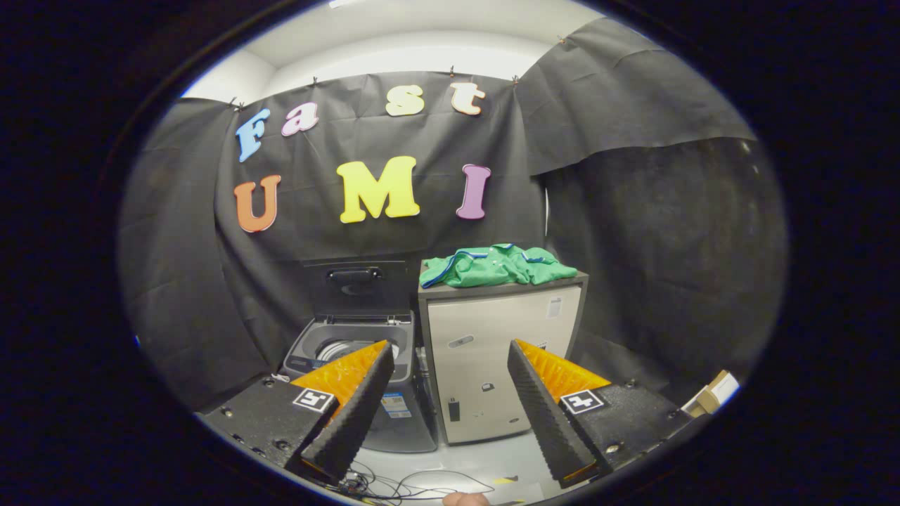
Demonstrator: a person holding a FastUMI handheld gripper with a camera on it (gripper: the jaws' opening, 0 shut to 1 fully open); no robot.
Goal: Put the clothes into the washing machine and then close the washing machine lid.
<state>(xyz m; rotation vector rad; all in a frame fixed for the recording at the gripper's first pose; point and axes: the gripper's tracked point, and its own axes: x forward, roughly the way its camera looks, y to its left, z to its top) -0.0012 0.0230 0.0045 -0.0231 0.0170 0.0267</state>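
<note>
A green garment (498,266) with blue trim lies crumpled on top of a small pale cabinet (492,365). To the cabinet's left stands a dark top-loading washing machine (330,341) with its lid (355,284) raised upright against the wall, the drum visible inside. My gripper (450,369) is open and well short of both, its fingers spread wide with nothing between them. The left finger overlaps the washer's front and the right finger overlaps the cabinet's lower right.
Loose cables (415,485) lie on the pale floor just below the fingers. A cardboard box (711,393) sits on the floor at the far right. Black cloth walls close in the booth behind and on both sides.
</note>
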